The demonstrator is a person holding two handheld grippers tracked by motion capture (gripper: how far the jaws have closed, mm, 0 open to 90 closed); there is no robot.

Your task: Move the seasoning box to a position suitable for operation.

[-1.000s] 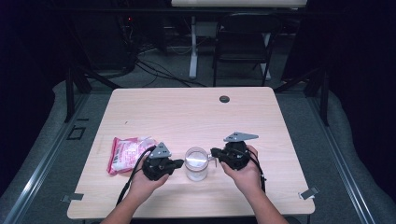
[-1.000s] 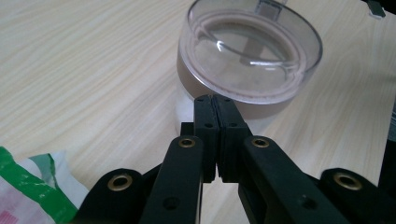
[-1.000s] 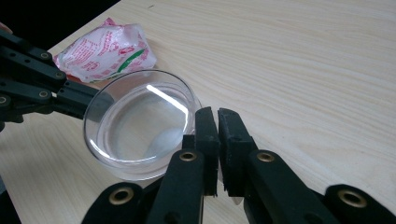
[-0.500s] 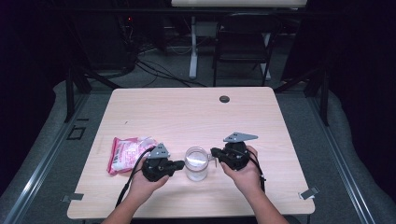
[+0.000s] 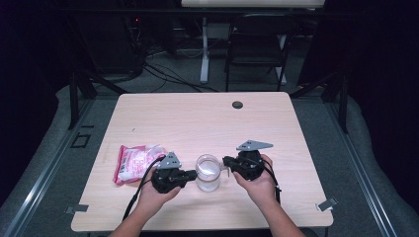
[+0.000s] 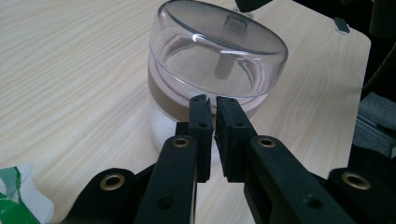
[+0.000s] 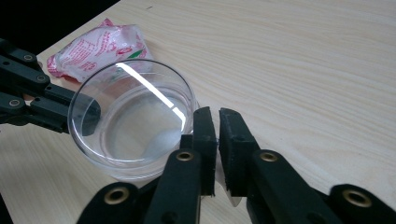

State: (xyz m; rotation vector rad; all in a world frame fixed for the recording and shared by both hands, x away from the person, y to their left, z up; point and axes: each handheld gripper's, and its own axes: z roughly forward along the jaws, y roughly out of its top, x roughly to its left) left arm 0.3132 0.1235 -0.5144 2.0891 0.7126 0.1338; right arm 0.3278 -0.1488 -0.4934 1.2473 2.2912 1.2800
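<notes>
Between both grippers | clear jar [image 5: 208, 172] upright | lid up

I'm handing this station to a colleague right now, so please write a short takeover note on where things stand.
Left gripper: jaws nearly shut with a thin gap, tips against the left side of the clear jar, holding nothing.
Right gripper: the same, tips at the jar's right rim.
The jar stands upright near the front middle of the table, its clear lid on top.
The red-and-white packet lies left of the jar, untouched.
Done: both grippers brought up to the jar.
Left: probably gripping the jar and taking off its lid; the packet is not yet handled.
</notes>
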